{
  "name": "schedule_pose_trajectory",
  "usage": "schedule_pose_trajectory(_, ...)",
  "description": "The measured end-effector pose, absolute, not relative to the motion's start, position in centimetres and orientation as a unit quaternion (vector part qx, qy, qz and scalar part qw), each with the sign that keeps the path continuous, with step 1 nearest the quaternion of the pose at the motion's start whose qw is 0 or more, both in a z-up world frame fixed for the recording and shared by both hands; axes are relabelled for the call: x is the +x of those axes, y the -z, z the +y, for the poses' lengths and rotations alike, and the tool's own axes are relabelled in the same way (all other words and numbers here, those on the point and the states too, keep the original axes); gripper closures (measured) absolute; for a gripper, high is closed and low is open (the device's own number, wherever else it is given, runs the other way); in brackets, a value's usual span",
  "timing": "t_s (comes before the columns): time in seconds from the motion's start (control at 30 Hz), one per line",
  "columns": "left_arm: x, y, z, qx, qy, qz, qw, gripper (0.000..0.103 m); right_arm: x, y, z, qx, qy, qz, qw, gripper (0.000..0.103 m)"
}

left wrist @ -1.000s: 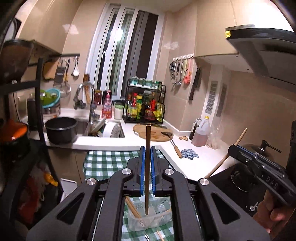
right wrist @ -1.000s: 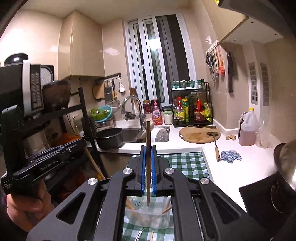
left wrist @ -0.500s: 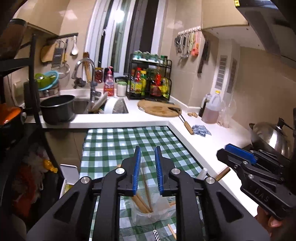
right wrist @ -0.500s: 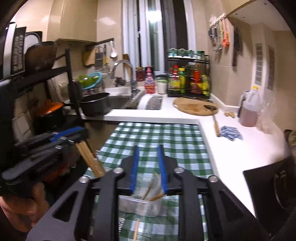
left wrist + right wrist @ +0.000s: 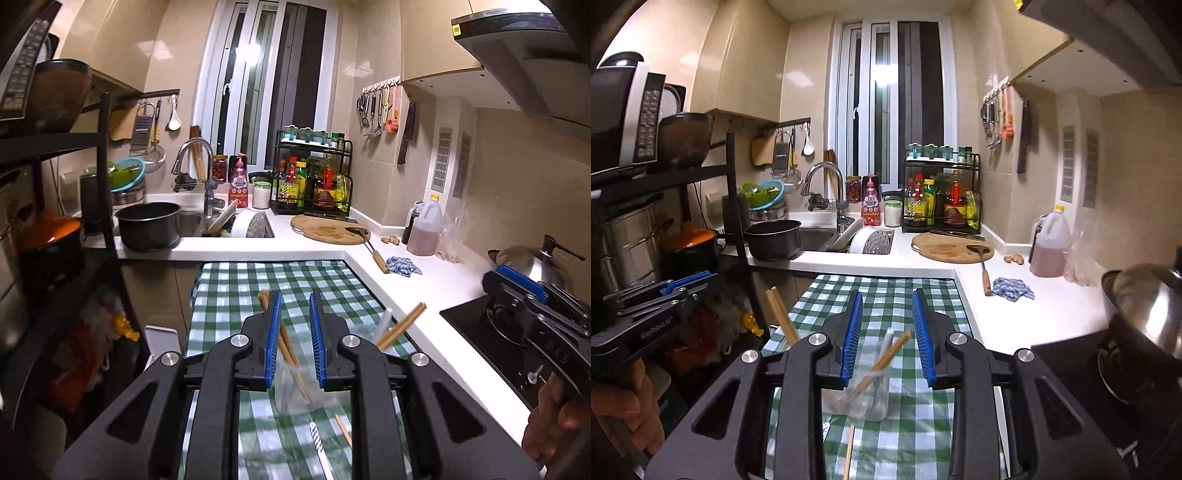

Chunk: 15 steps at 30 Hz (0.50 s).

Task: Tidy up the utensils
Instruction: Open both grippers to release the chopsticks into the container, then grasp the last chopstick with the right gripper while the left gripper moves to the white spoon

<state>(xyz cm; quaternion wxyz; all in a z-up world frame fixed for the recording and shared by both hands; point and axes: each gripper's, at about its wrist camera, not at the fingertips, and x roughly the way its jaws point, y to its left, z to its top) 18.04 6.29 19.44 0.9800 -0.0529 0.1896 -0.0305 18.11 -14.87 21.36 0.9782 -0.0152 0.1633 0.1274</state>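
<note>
**Q:** What do your two grippers hold here?

**A:** Nothing. My left gripper (image 5: 294,332) stands with its jaws wide and bare above the clear plastic cup (image 5: 295,391); my right gripper (image 5: 886,332) is likewise wide, empty, over the same cup (image 5: 866,397). The wooden chopsticks (image 5: 290,350) lean inside the cup, beside a white straw-like piece (image 5: 886,341) I cannot name for certain.

**Q:** Where are the remaining utensils?

**A:** On the green checked tablecloth (image 5: 236,284), just in front of the cup: one loose chopstick (image 5: 849,456) and, in the left view, a striped piece (image 5: 320,446) lying flat near another chopstick (image 5: 343,430).

**Q:** How should the next pick be done?

**A:** I judge it best to lower one gripper, align the pads along the stick's width, and close near its middle so it does not pivot. Then stand it up and release only once its tip is inside the rim.

**Q:** What is in the way?

**A:** The leaning sticks already fan across the cup's mouth, and the light cup may tip if nudged. The stovetop (image 5: 491,332) and steel pot (image 5: 1145,314) lie to my right, the black rack (image 5: 735,206) to my left; the two grippers crowd one another.
</note>
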Motion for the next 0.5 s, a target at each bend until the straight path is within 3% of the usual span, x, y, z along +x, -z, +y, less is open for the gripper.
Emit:
schedule_pose_trajectory(0.23,14.6,-17.7,5.9,-0.058,0.028,0.197,0.978,0.087,14.2,-18.1,-16.0,0.006,-0.127,0.186,0.974,0.074)
schedule_pose_trajectory(0.4,12.5,-14.7,6.3,-0.066,0.027,0.216,0.974,0.087,12.6,-13.9,-16.6,0.01,-0.13,0.223,0.966,0.092)
schedule_pose_trajectory(0.5,11.8,-11.8,6.8,-0.073,0.022,0.238,0.968,0.087,11.9,-11.1,-16.7,0.01,-0.134,0.248,0.959,0.093)
